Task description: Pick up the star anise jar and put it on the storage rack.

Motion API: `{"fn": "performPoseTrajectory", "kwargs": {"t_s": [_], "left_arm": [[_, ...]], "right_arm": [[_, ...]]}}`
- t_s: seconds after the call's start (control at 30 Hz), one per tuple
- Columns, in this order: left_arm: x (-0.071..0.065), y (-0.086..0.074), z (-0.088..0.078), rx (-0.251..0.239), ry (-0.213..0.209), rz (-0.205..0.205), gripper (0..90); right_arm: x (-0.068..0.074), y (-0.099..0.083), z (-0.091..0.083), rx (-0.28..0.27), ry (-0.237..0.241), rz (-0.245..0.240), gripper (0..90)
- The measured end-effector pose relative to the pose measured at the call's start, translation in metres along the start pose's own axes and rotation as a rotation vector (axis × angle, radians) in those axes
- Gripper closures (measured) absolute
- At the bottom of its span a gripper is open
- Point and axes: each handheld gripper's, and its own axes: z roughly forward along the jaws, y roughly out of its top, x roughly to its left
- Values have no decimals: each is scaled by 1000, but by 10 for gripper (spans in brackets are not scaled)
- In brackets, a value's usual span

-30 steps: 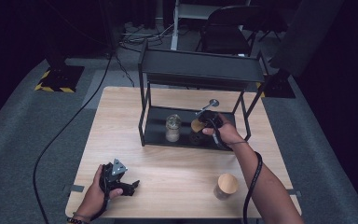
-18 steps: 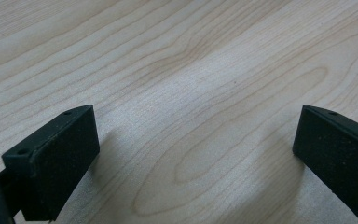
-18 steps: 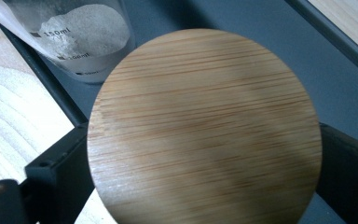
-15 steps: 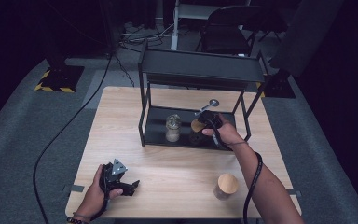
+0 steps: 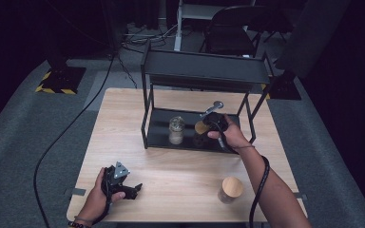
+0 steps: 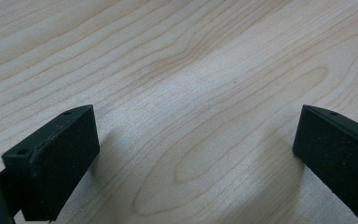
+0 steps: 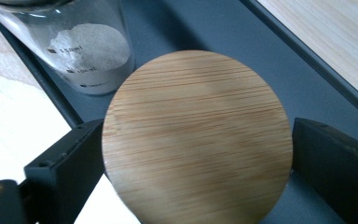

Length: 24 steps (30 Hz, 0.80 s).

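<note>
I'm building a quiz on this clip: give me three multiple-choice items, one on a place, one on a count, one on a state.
1. Where does the open jar of white powder stand?
A. on the rack's lower shelf
B. on the rack's top
C. on the floor

2. How many round bamboo lids show in the high view?
A. one
B. two
C. four

3. How do the left gripper's jaws stand?
A. shut on a lid
B. open, nothing between
C. shut on a spoon

Answers: 1 A, it sits under the top shelf. 2 B, one at the right gripper, one on the near jar. 3 B, bare table shows between them.
</note>
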Motion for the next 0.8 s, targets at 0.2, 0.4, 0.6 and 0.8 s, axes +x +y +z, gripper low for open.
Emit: {"fn": "performPoseTrajectory", "kwargs": {"t_s": [0.2,0.4,0.6,0.8], "left_arm": [[0,0,0,-1,0,0,0],[0,0,0,-1,0,0,0],[0,0,0,0,0,0,0],[0,0,0,0,0,0,0]], "right_arm": [[3,-1,-8,-19,-9,-8,49],[8,-4,-21,-42,-17,-33,47],[14,-6,-33,-55,-43,-62,44],[21,-10,-47,-51,-92,-109,44]]}}
